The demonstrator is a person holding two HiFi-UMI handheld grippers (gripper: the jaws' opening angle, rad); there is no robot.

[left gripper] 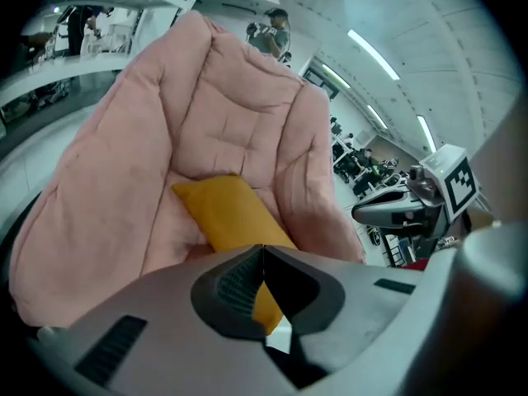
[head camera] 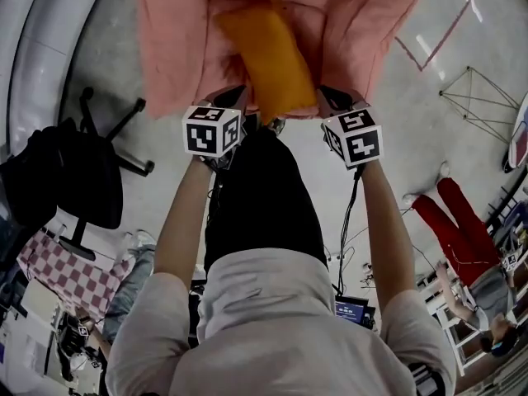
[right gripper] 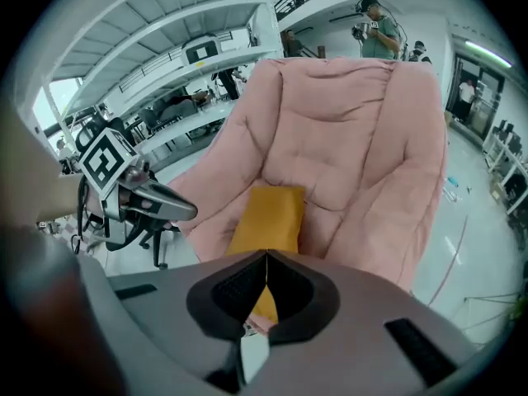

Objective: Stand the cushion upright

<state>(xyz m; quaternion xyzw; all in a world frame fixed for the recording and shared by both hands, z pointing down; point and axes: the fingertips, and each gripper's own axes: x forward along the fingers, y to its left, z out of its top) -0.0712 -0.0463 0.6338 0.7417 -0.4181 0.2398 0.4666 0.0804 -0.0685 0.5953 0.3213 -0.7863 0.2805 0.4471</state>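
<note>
- Right now the cushion (head camera: 268, 54), an orange-yellow oblong pad, lies lengthwise on the seat of a pink padded armchair (head camera: 177, 48). Its far end is at the foot of the backrest and its near end is at the front edge of the seat.
- It sits between the chair's two puffy side bolsters, slightly skewed, and it is not standing on end.
- The left gripper (left gripper: 262, 249) has its jaws pressed together with the tips meeting, and nothing is between them. The cushion shows beyond the jaws, not in their grasp.
- The right gripper (right gripper: 266, 256) is likewise closed tip to tip and empty, and the cushion's near end is in line behind its jaws.
- In the head view both grippers point downward at the front of the seat, one on each side of the cushion's near end. The left one is by the near left corner and the right one by the near right corner.
- Whether either tip touches the fabric cannot be told from any view.
- Each gripper carries its black-and-white marker cube just behind the jaws, and a bare forearm reaches to it from a grey top (head camera: 272, 328).
- Each gripper view shows the other gripper off to the side, level with it.
- A black office chair (head camera: 82, 180) stands on the grey floor (head camera: 388, 147) to the left of the armchair, well apart from it.
- A checked cloth (head camera: 62, 272) lies lower left.
- A person in red trousers (head camera: 458, 221) is on the floor at the right, away from the armchair.
</note>
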